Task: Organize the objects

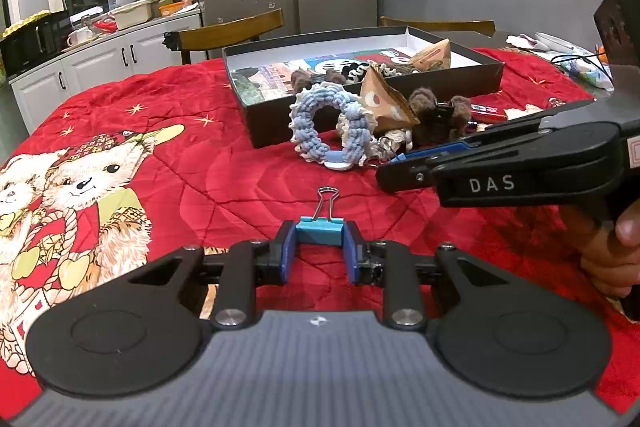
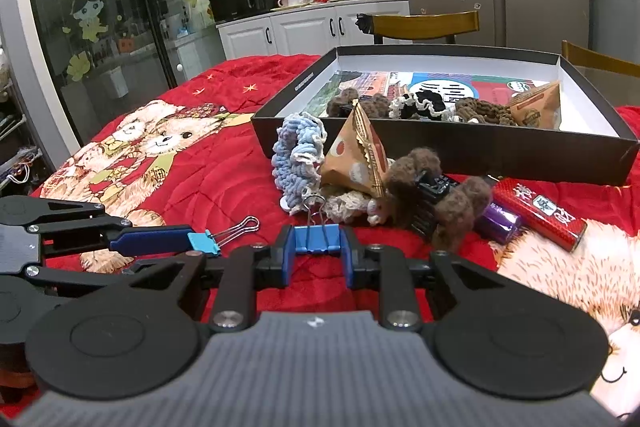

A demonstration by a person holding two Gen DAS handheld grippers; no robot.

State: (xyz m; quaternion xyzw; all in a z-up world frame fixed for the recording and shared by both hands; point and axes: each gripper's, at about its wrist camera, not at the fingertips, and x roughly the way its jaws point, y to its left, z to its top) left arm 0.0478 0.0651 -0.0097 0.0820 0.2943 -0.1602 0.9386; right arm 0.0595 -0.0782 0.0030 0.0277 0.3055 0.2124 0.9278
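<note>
Binder clip, light blue (image 1: 319,233): small folding clip with a turquoise body and bright wire handles, one loop standing forward and up. Clamped across its body between the blue pads of the left gripper (image 1: 319,247), low over the red quilted cloth (image 1: 224,179) printed with teddy bears.

Binder clip, dark blue (image 2: 317,238): same pattern, deeper blue body, wire loops raised at the front. Pinched between the pads of the right gripper (image 2: 317,251), also just above the cloth, in front of the loose pile.

Loose pile, on the cloth against the near wall of the box: blue-and-cream knitted scrunchie (image 2: 298,155), standing on edge; brown paper pyramid packet (image 2: 358,157) with a red spot; brown fuzzy hair claw (image 2: 432,195) with black teeth; purple cylinder (image 2: 500,223); red tin (image 2: 540,213) with white lettering.

Black shallow box (image 2: 472,147), white inside, open, at the far side of the cloth. Contents: printed cards on the floor, brown scrunchies, a black-and-white scrunchie (image 2: 420,103), a second paper pyramid packet (image 2: 538,107) in the right corner.

A person's fingers (image 1: 628,227) wrap the right gripper's handle.
</note>
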